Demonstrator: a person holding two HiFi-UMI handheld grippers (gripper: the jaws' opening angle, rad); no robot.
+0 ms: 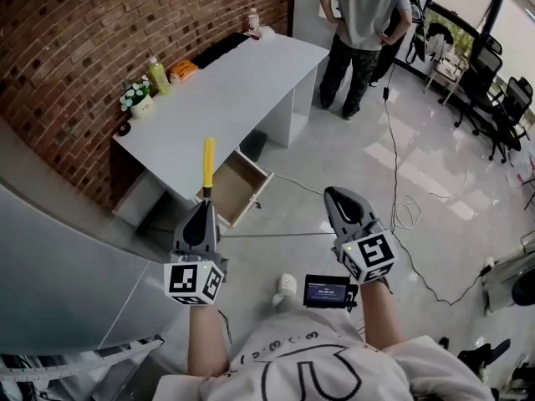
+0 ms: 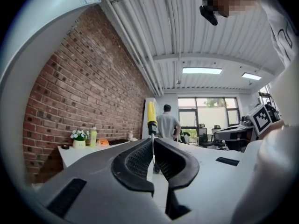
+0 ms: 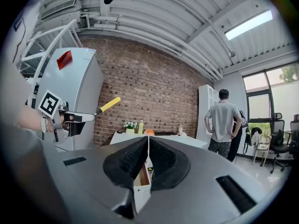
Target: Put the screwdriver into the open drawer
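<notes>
The screwdriver (image 1: 208, 161) has a yellow handle and a thin metal shaft. My left gripper (image 1: 205, 205) is shut on the shaft, and the handle sticks out past its jaws toward the desk. In the left gripper view the screwdriver (image 2: 151, 115) stands upright between the closed pads. The open drawer (image 1: 236, 188) hangs out of the white desk (image 1: 242, 73) just beyond the left gripper's tips; it looks like bare wood inside. To the right, over the floor, my right gripper (image 1: 337, 197) is shut with nothing in it. The right gripper view shows the drawer (image 3: 141, 178) straight ahead.
A person (image 1: 364, 23) stands at the desk's far end. On the desk's left side stand a flower pot (image 1: 136, 97), a green bottle (image 1: 158, 77) and an orange item (image 1: 182, 70). Cables (image 1: 401, 207) trail across the floor. A grey cabinet (image 1: 50, 282) rises at my left.
</notes>
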